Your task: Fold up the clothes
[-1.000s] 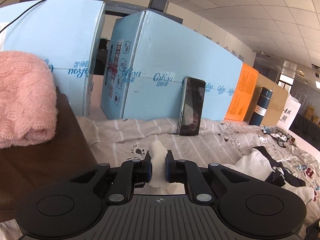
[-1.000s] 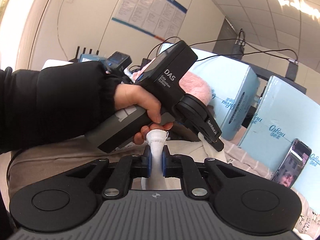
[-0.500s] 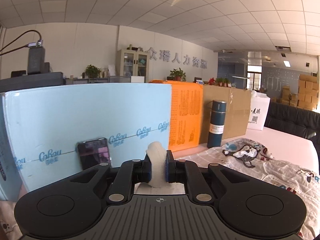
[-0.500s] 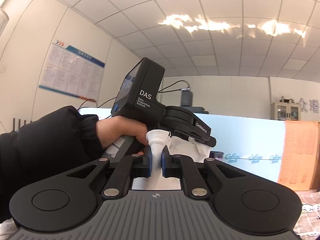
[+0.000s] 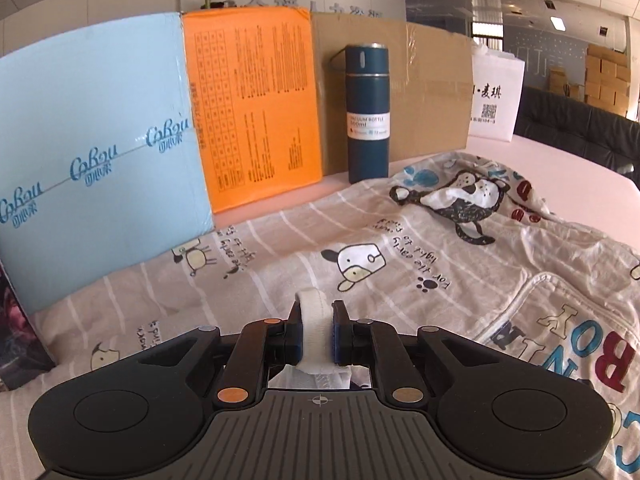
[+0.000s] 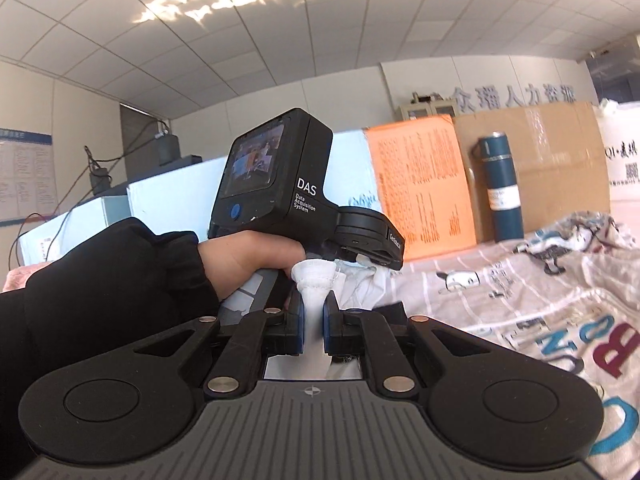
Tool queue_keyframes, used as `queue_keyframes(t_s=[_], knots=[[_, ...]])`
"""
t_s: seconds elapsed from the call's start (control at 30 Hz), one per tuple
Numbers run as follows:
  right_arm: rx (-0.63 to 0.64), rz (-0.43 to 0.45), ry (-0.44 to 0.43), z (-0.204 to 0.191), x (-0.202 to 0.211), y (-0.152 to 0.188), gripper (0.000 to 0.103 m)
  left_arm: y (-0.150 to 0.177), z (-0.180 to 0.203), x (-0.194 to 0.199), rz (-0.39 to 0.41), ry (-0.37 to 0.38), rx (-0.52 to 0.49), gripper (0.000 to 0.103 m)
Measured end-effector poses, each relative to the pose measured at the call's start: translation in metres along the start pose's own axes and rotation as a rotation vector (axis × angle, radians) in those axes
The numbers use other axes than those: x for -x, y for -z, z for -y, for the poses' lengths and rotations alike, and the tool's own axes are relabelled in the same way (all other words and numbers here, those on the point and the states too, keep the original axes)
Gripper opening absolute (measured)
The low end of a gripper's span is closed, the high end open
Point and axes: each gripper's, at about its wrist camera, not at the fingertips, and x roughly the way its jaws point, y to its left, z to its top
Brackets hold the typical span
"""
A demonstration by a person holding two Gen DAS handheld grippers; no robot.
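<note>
Your left gripper (image 5: 316, 330): jaws are easing apart right now, but a bunched fold of the white garment (image 5: 314, 332) is still caught between them, poking up past the tips.

Your right gripper (image 6: 314, 326): jaws nearly closed, pinching another wad of that same white cloth, which flares out above them like a little collar.

White garment: so it's strung between your two grippers, one bit in each. In the right view more of it hangs crumpled just under the nose of the left tool.

Your left hand (image 6: 248, 260): black sleeve (image 6: 112, 280), wrapped round the handle of the left tool, close in front of the right camera. The little screen on its back is lit.

Printed sheet (image 5: 400, 264): beige with white stripes, cartoon cows, paw prints and scribbly text. It covers the table under both grippers, bunched up on the right where big red and blue letters show.

Table (image 5: 560, 160): pale pink top, bare beyond the sheet on the far right.

Blue bottle (image 5: 367, 114): upright at the sheet's far edge, in front of the cardboard.

Back row: light blue board (image 5: 92, 152) on the left, orange board (image 5: 256, 108) beside it, brown cardboard (image 5: 432, 92) next, then a white bag (image 5: 496, 96), all standing along the table's far side.
</note>
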Motion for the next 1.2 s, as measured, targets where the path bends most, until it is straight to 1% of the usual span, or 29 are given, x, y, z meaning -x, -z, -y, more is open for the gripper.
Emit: queue_keyframes(t_s=[0.03,0.07,0.1,0.13,0.17,0.2,0.27,0.37,0.4,0.43,0.47,0.5,0.53,0.57,0.6,0.63,0.67,0.73,0.8,0.83,0.87,0.9,0.93,0.97,1.0,1.03,1.07,1.1,1.2], knots=[[-0.024,-0.029,0.011,0.007,0.002,0.005,0.008,0.002,0.000,-0.006,-0.023,0.004,0.011,0.019],[-0.049,-0.059,0.022,0.013,0.004,0.009,0.008,0.000,-0.003,-0.010,-0.022,0.024,0.047,0.024],[-0.073,-0.088,0.032,0.020,0.006,0.014,0.008,-0.002,-0.005,-0.013,-0.020,0.044,0.083,0.041],[-0.097,-0.106,0.037,0.025,0.007,0.017,0.008,-0.004,-0.009,-0.011,-0.006,0.065,0.118,0.068],[-0.120,-0.122,0.041,0.030,0.007,0.020,0.008,-0.005,-0.015,-0.005,0.021,0.090,0.169,0.079],[-0.144,-0.137,0.044,0.036,0.008,0.024,0.008,-0.009,-0.020,0.002,0.052,0.105,0.205,0.085],[-0.174,-0.152,0.043,0.041,0.010,0.026,0.008,-0.016,-0.025,0.015,0.082,0.123,0.198,0.085],[-0.216,-0.172,0.040,0.049,0.013,0.028,0.010,-0.012,-0.040,0.047,0.112,0.130,0.155,0.090],[-0.236,-0.183,0.036,0.053,0.011,0.028,0.014,-0.006,-0.047,0.061,0.122,0.134,0.138,0.091],[-0.258,-0.196,0.031,0.058,0.010,0.027,0.015,0.000,-0.053,0.071,0.126,0.133,0.122,0.092],[-0.280,-0.203,0.025,0.062,0.009,0.027,0.020,0.009,-0.058,0.083,0.129,0.133,0.097,0.093],[-0.303,-0.209,0.018,0.065,0.009,0.026,0.031,0.021,-0.063,0.092,0.119,0.116,0.077,0.093],[-0.318,-0.214,0.018,0.068,0.009,0.026,0.032,0.033,-0.067,0.101,0.110,0.099,0.057,0.094],[-0.332,-0.219,0.020,0.070,0.009,0.026,0.032,0.044,-0.071,0.110,0.100,0.082,0.037,0.094],[-0.341,-0.226,0.029,0.072,0.007,0.026,0.028,0.054,-0.074,0.116,0.092,0.075,0.026,0.094],[-0.336,-0.237,0.037,0.072,0.006,0.026,0.022,0.066,-0.078,0.123,0.079,0.054,0.034,0.094],[-0.328,-0.248,0.044,0.072,0.005,0.026,0.010,0.074,-0.080,0.127,0.072,0.038,0.051,0.094],[-0.300,-0.267,0.074,0.071,0.008,0.026,0.009,0.097,-0.089,0.136,0.049,0.038,0.118,0.094],[-0.274,-0.288,0.107,0.072,0.011,0.026,0.010,0.117,-0.096,0.141,0.009,0.025,0.185,0.094],[-0.257,-0.291,0.121,0.072,0.013,0.023,0.012,0.126,-0.099,0.145,0.005,0.016,0.201,0.094],[-0.239,-0.290,0.135,0.073,0.015,0.020,0.017,0.131,-0.101,0.148,0.013,0.013,0.216,0.094],[-0.221,-0.290,0.149,0.073,0.017,0.016,0.030,0.134,-0.103,0.151,0.024,0.021,0.241,0.094],[-0.189,-0.273,0.183,0.073,0.018,0.010,0.039,0.136,-0.106,0.155,0.035,0.029,0.265,0.094],[-0.153,-0.252,0.217,0.073,0.016,0.002,0.052,0.139,-0.106,0.157,0.045,0.043,0.280,0.094],[-0.130,-0.243,0.221,0.074,0.010,-0.007,0.054,0.141,-0.106,0.157,0.049,0.050,0.284,0.094],[-0.111,-0.238,0.220,0.076,0.003,-0.016,0.054,0.143,-0.106,0.158,0.053,0.058,0.289,0.094],[-0.107,-0.241,0.206,0.079,-0.007,-0.025,0.056,0.145,-0.106,0.157,0.050,0.058,0.288,0.094],[-0.110,-0.250,0.186,0.082,-0.020,-0.033,0.059,0.146,-0.105,0.155,0.048,0.058,0.288,0.094],[-0.139,-0.305,0.151,0.092,-0.067,-0.050,0.059,0.148,-0.106,0.156,0.060,0.055,0.284,0.094]])
